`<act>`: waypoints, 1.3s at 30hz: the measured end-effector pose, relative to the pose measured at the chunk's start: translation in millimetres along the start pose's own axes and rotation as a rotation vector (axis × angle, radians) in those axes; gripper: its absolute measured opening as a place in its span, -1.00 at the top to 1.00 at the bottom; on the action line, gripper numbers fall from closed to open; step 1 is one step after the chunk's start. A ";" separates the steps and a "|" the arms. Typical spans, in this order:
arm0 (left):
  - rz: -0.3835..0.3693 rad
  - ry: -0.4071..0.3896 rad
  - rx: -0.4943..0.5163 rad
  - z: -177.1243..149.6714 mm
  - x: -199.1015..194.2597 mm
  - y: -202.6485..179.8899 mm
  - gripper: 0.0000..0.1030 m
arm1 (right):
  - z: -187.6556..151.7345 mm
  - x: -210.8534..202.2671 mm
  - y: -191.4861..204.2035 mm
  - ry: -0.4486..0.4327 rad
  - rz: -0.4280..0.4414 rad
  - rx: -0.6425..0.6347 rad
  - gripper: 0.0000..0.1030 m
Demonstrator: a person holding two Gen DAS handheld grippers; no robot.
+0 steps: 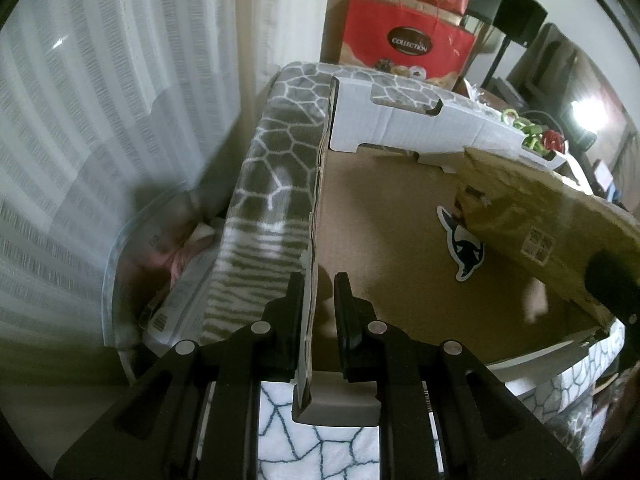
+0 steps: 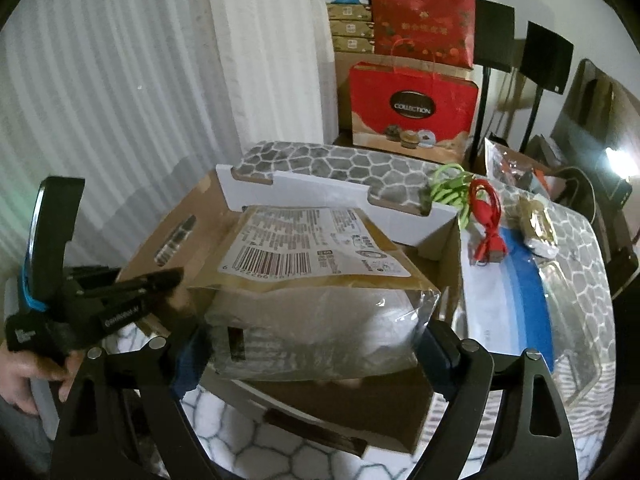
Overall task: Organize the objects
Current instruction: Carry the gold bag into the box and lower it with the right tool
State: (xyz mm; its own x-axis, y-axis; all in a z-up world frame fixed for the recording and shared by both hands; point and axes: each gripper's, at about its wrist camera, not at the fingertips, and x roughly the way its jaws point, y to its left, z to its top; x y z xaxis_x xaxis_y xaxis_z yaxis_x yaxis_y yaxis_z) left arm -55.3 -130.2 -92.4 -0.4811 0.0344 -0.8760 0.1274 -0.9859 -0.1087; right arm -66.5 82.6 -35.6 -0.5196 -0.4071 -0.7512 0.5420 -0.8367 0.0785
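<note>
An open cardboard box [image 1: 384, 208] lies on a hexagon-patterned blanket [image 1: 280, 148]. My left gripper [image 1: 318, 300] is shut on the box's left wall flap [image 1: 310, 312], its fingers on either side of the cardboard edge. My right gripper [image 2: 316, 344] is shut on a brown and clear packet [image 2: 316, 280] with a barcode label, holding it above the open box [image 2: 400, 420]. The packet shows at the right of the left wrist view [image 1: 532, 200]. The left gripper shows at the left of the right wrist view [image 2: 160, 280].
A red cable [image 2: 488, 224], a green cable [image 2: 448, 192] and a blue and white envelope [image 2: 516, 280] lie on the blanket right of the box. A red gift bag [image 2: 412, 108] and stacked boxes stand behind. A clear plastic bin [image 1: 160, 264] sits at the left by the curtain.
</note>
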 end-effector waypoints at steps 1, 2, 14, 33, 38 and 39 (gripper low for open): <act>0.000 0.000 0.000 0.1 0.0 0.4 0.74 | -0.1 -0.5 -1.6 0.005 0.015 -0.008 -0.71; 0.001 0.000 0.001 0.3 0.2 1.0 0.74 | -0.2 -0.9 -3.2 0.011 0.044 -0.020 -0.71; 0.001 0.000 0.000 0.5 0.3 1.3 0.74 | 15.4 11.3 -13.6 0.101 0.364 -0.316 -0.74; 0.002 0.001 0.001 -0.2 0.9 1.4 0.74 | 1.7 57.2 -24.0 0.230 0.026 -0.734 -0.96; 0.006 0.000 -0.006 0.3 0.9 1.9 0.74 | 7.2 51.6 -32.1 0.168 -0.020 -0.687 -0.95; 0.005 0.000 -0.007 0.1 0.9 1.3 0.74 | 7.8 50.7 -34.8 0.156 -0.030 -0.678 -0.95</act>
State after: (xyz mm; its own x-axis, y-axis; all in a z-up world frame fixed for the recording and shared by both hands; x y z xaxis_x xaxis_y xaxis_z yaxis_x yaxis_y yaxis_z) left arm -55.6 -131.4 -93.3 -0.4804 0.0291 -0.8766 0.1357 -0.9850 -0.1070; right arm -116.8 88.3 -71.2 -0.4677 -0.2873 -0.8359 0.8478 -0.4131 -0.3324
